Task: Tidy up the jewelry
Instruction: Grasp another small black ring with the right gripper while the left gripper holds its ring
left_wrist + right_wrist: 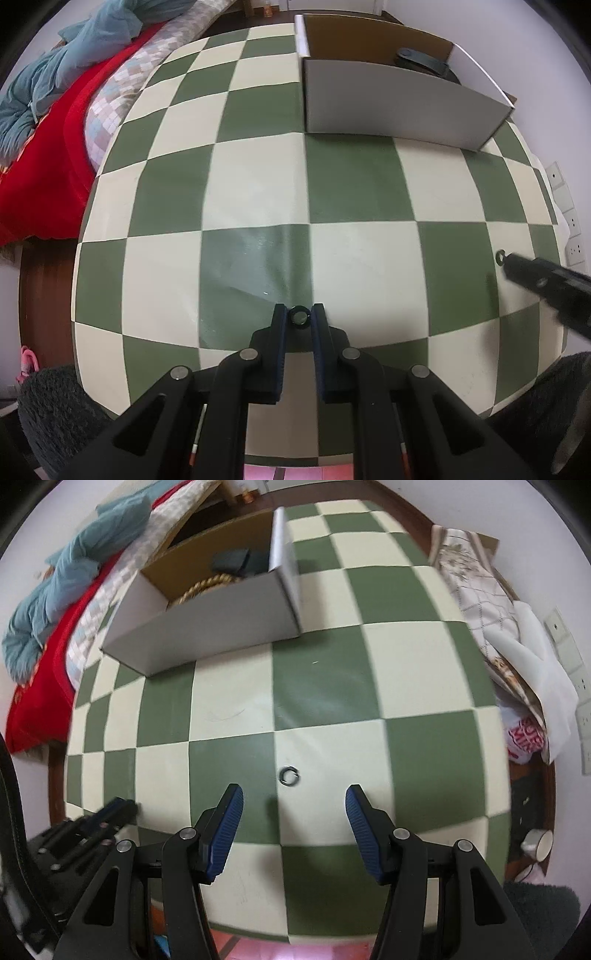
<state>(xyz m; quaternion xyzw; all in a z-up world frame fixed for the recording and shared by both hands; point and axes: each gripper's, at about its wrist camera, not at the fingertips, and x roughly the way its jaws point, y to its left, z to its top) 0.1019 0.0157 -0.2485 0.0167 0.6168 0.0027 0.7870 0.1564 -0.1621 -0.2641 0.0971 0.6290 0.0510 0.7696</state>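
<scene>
My left gripper (299,316) is shut on a small dark ring (298,316), held between its blue pads just above the checkered table. My right gripper (293,805) is open and empty; a small silver open ring (289,775) lies on the table just ahead of it, between the fingertips' line. That ring also shows in the left wrist view (500,254), next to the right gripper's tip (517,269). A white cardboard box (388,107) stands at the far side; in the right wrist view the box (221,627) holds a gold chain (207,585) and dark items.
The table carries a green and cream checkered cloth (258,184). A bed with red and blue bedding (48,122) lies to the left. Folded cloths (498,627) and a cup (537,843) sit at the right. Wall sockets (569,221) are at the right.
</scene>
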